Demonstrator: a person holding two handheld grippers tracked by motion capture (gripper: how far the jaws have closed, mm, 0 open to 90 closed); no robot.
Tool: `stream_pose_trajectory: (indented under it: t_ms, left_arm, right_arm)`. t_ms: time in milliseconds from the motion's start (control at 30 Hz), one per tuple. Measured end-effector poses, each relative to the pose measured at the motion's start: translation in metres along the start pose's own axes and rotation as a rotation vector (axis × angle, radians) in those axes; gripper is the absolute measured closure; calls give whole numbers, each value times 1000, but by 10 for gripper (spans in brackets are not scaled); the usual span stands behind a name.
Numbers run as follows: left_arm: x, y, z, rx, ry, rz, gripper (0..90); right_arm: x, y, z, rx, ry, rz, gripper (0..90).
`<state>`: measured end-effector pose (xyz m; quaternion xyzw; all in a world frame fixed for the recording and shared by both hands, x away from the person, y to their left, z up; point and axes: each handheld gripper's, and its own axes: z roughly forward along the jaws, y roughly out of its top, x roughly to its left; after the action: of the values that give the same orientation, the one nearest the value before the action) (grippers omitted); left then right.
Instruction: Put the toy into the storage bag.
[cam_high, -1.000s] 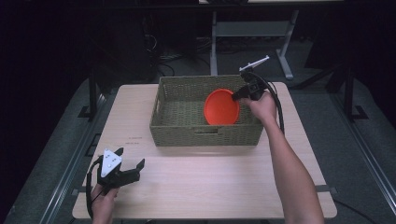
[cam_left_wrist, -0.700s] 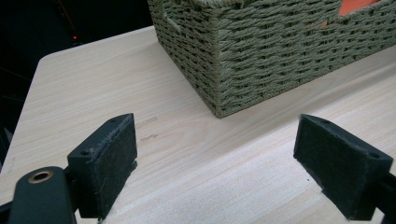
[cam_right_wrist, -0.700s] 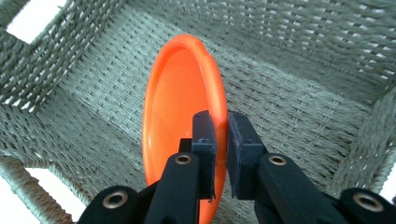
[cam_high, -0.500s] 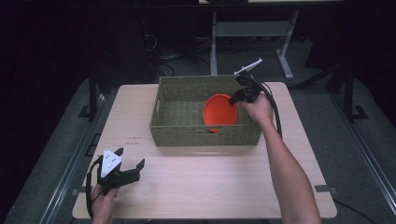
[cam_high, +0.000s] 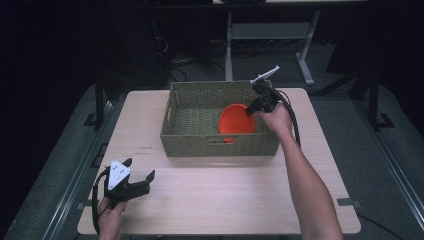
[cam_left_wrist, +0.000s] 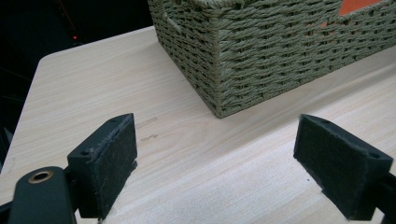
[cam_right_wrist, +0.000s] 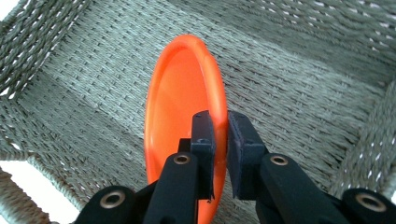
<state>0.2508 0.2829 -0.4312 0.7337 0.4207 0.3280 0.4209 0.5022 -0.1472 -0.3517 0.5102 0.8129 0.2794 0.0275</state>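
orange plate held on edge inside the woven basket

the right gripper (cam_high: 260, 102) is clenched on the rim of a round orange plastic plate (cam_high: 236, 121), one black jaw on each face of it, as the right gripper view shows (cam_right_wrist: 218, 140). the plate stands nearly on edge inside the rectangular olive-green woven basket (cam_high: 220, 145), toward the basket's right end and close to its near wall. the basket sits at the far edge of the pale wooden tabletop (cam_high: 225, 195), about midway along it. the left gripper (cam_high: 137, 181) rests near the tabletop's near left corner, its jaws spread wide and grasping nothing, pointed at the basket's corner (cam_left_wrist: 217, 60)
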Motion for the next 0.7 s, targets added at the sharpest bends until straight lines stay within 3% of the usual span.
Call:
stream_pose_trajectory:
  t_ms: [133,233,467,700]
  left_arm:
    - [0,0,0,-2,0,-4,128]
    - [-1,0,0,-3,-2,-5,128]
    - [-1,0,0,-2,-3,-4,128]
    - [-1,0,0,-4,-3,-3,128]
  right_arm:
    - [-5,-2,0,4,8,23,794]
    - [-7,-3,1,29,9,39,699]
    - [-9,-5,3,45,-17,40,606]
    - [-11,-6,2,49,11,40,588]
